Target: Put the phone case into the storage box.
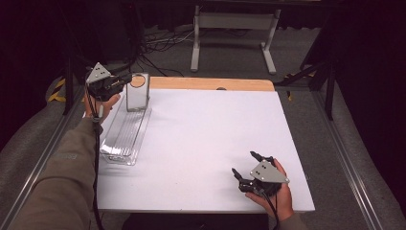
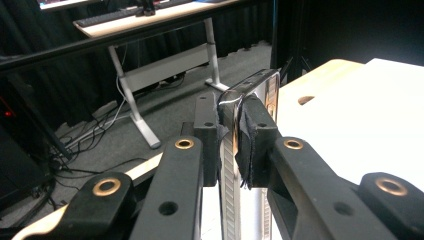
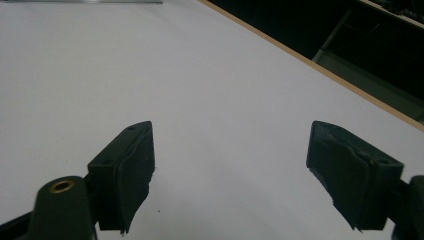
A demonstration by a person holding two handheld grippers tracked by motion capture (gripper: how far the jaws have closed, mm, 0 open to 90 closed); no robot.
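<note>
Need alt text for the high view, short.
The left gripper is shut on the upright end of a clear plastic tray at the far left of a white table. The right gripper rests near the front right edge, jaws open and empty.

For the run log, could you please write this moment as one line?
left gripper: shut on clear rectangular plastic lid, held upright | long clear plastic tray: on white table | right gripper: open, empty
</note>
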